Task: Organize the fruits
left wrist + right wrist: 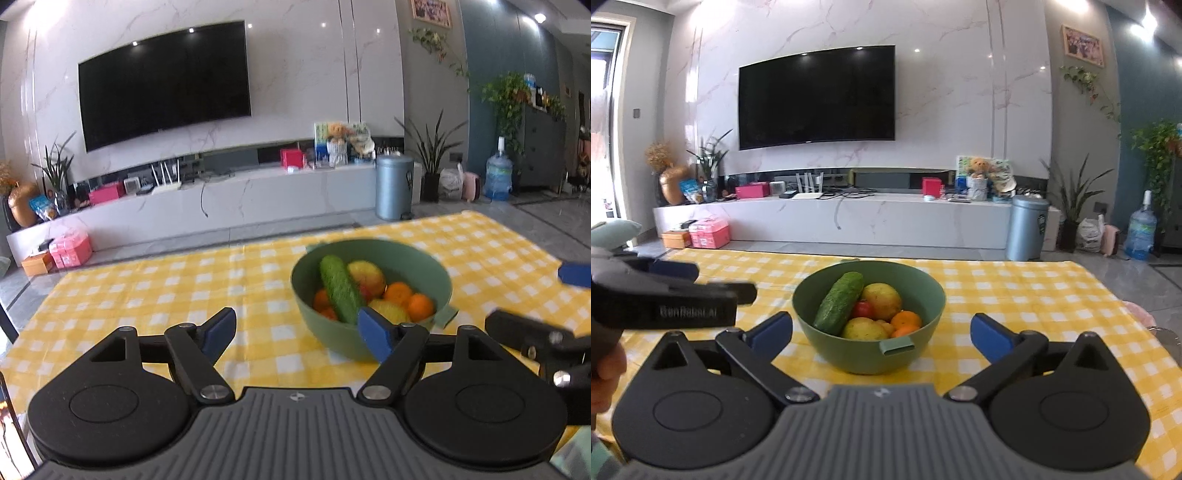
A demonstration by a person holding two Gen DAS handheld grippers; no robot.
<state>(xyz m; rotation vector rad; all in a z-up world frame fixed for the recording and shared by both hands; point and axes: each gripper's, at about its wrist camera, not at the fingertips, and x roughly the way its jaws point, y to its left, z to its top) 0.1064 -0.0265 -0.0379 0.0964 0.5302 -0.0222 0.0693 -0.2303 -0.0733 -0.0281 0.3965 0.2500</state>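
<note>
While both claws, left claw [297, 334] and right claw [881, 334], hang spread and empty, fruits [875, 314] sit piled in the green bowl [925, 341] on the counter [1034, 295]; any reach should descend centred over one piece.

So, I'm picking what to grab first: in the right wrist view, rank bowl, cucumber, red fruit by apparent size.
1. green bowl
2. cucumber
3. red fruit, though it's partly hidden, so unsure.

Left gripper [299, 334] fingers apart; green bowl [371, 347] holds fruit.
</note>
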